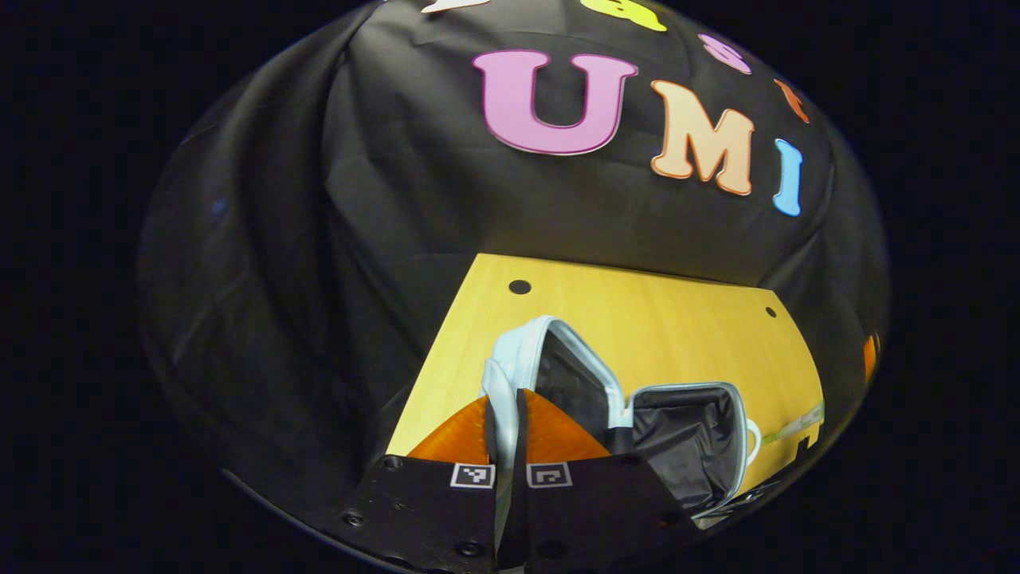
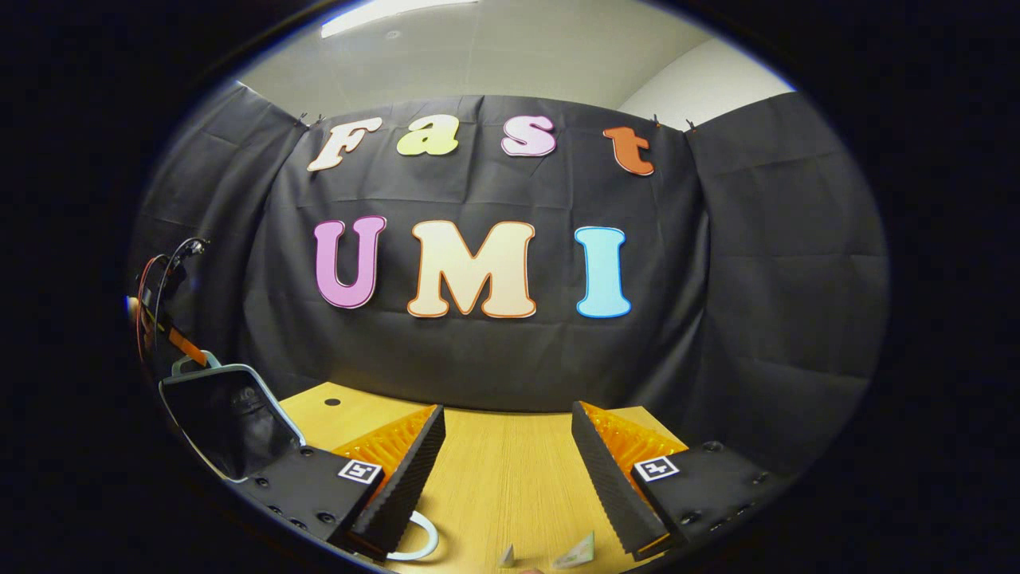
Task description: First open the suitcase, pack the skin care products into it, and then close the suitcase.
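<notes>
Left gripper pinching suitcase lid rim | right gripper spread

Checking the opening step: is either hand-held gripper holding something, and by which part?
The left hand-held gripper pinches the suitcase lid by its pale rim. The right hand-held gripper is open, holding nothing.

Left hand-held gripper pinched nearly closed — right hand-held gripper spread wide.

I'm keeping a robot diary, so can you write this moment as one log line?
suitcase: open on table | left gripper: shut on suitcase lid edge | right gripper: open, holding nothing
</notes>
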`<state>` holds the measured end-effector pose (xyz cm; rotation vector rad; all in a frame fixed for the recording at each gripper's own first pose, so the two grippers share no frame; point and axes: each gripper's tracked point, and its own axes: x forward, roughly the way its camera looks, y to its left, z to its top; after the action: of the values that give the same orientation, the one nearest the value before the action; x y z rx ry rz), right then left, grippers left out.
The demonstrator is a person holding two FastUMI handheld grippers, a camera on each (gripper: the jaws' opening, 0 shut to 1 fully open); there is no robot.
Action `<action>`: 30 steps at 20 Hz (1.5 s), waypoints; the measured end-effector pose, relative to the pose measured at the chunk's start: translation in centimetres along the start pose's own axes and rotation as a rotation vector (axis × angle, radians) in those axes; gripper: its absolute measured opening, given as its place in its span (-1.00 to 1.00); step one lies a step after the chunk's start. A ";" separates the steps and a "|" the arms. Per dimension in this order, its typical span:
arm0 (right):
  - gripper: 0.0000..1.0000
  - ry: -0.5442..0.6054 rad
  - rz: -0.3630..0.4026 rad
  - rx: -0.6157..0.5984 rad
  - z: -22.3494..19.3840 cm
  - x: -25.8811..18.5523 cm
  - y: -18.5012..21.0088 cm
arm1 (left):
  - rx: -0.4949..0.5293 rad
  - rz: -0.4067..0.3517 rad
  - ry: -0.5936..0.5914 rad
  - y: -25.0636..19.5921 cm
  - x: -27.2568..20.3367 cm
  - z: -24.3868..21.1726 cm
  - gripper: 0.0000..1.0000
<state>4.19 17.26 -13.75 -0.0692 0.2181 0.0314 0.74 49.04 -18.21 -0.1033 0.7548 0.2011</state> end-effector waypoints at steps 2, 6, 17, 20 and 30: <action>0.96 0.001 -0.004 -0.015 -0.1 -0.2 0.2 | -0.011 0.066 -0.010 2.4 1.5 -0.5 -1.00; 0.96 0.001 -0.021 -0.031 -0.1 -0.5 -0.3 | -0.033 0.093 -0.038 3.9 2.4 -1.7 -1.00; 0.96 -0.047 -0.045 -0.052 0.1 -0.6 -3.2 | -0.120 0.190 -0.335 4.3 -0.2 1.3 0.49; 0.97 -0.049 -0.035 -0.034 0.0 -0.4 -4.7 | -0.113 0.169 -0.419 0.0 -2.1 2.4 0.76; 0.97 -0.115 -0.022 0.018 1.9 0.4 -11.3 | -0.080 -0.016 -0.493 -19.6 -2.7 3.9 0.87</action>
<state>5.39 6.14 -11.27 -0.0522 0.1026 0.0112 5.68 30.15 -13.16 -0.1295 0.2552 0.2304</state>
